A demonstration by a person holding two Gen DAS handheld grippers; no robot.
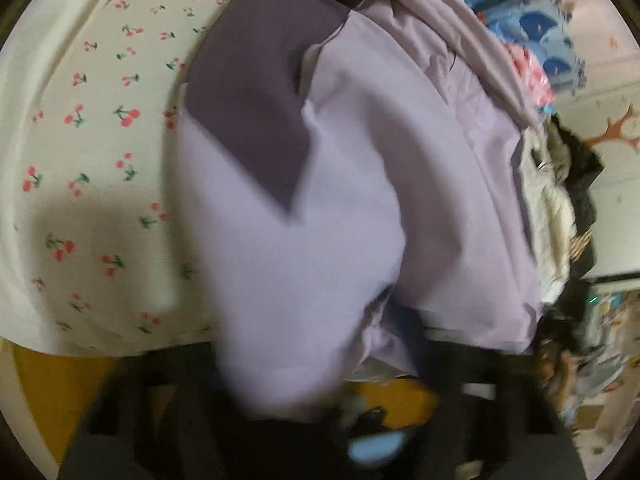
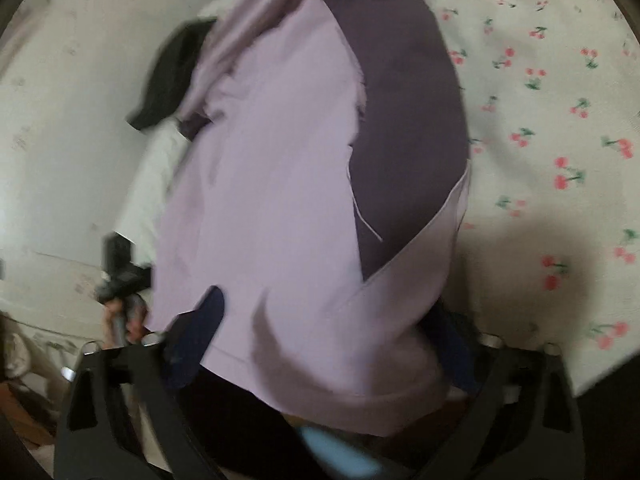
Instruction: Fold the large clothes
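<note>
A large lilac garment (image 1: pixel 360 168) with dark purple panels (image 1: pixel 248 112) lies across a bed and rises in a blurred fold towards the camera. My left gripper (image 1: pixel 316 392) sits at the bottom of the left wrist view. Its fingers are mostly buried under that fold and are shut on it. In the right wrist view the same lilac garment (image 2: pixel 272 168) fills the middle. My right gripper (image 2: pixel 326 344) is shut on its near edge, and one dark blue pad (image 2: pixel 198 320) shows at the cloth's left side.
A white sheet with a cherry print (image 1: pixel 100 140) (image 2: pixel 560 120) covers the bed. Beyond the garment lie white fluffy and black clothes (image 1: pixel 552 208) and blue patterned fabric (image 1: pixel 532 28). A hand on a black tool (image 2: pixel 120 280) shows by the garment's left edge. Yellow floor (image 1: pixel 52 392) lies below the bed's edge.
</note>
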